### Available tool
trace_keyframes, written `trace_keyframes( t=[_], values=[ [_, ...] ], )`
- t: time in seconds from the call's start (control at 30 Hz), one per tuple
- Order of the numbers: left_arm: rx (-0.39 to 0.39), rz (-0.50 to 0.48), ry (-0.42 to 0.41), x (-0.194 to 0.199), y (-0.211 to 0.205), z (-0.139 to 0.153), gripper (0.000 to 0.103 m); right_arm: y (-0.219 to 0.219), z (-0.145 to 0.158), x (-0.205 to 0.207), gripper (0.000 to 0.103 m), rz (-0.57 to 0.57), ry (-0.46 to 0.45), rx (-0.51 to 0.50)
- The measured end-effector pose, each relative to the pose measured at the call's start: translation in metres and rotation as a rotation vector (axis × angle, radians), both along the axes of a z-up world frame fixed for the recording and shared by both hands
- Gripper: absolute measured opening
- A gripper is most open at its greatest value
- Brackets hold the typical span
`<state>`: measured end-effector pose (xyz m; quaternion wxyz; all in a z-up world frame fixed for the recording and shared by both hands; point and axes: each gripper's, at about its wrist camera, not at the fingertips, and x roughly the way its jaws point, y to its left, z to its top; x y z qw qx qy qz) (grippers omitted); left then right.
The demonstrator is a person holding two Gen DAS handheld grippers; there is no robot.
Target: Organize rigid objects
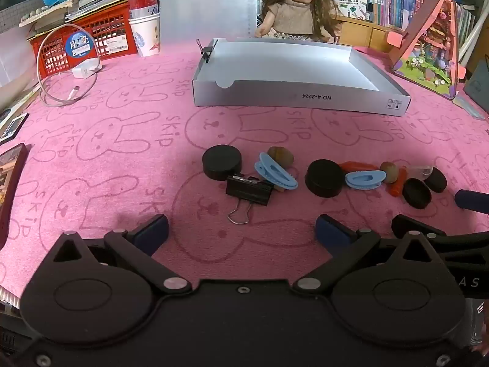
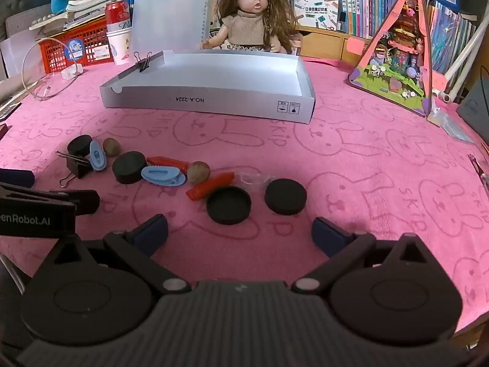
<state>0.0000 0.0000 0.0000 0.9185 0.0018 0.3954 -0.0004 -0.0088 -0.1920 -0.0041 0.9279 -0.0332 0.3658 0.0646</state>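
A row of small objects lies on the pink cloth: black round lids (image 1: 222,166) (image 2: 228,205), a black binder clip (image 1: 249,189), two blue hair clips (image 1: 275,175) (image 2: 163,176), brown nuts (image 1: 280,156) (image 2: 198,172), red pieces (image 2: 210,186) and a clear piece (image 2: 255,178). An empty grey box tray (image 1: 301,97) (image 2: 211,104) stands behind them. My left gripper (image 1: 241,234) is open and empty, just in front of the binder clip. My right gripper (image 2: 240,234) is open and empty, just in front of two lids.
A doll (image 1: 293,6) sits behind the tray. A red basket (image 1: 88,41), a can and a paper cup (image 1: 146,35) stand at the back left, with a charger cable (image 1: 68,67). A pink toy house (image 2: 400,49) stands at the right. Books line the back.
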Motion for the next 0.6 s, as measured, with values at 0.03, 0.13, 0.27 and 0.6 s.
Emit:
trace_keyframes(
  t=[0.03,0.13,0.27,0.6],
  values=[
    [0.001,0.001,-0.002,-0.0001,-0.0001,0.0000,0.103,0.0000,0.0000,-0.0001,0.103,-0.001,0.000,-0.001],
    [0.002,0.000,-0.001,-0.0002,0.0000,0.0000,0.103,-0.0001,0.0000,-0.0002,0.103,-0.002,-0.002,0.000],
    [0.002,0.002,0.001,0.0001,0.0000,0.0000,0.103,0.0000,0.0001,-0.0005,0.103,-0.001,-0.005,-0.002],
    [0.003,0.002,0.009,-0.0024,-0.0008,-0.0050,0.103,0.0002,-0.0004,0.0004,0.103,-0.001,0.010,-0.002]
  ],
)
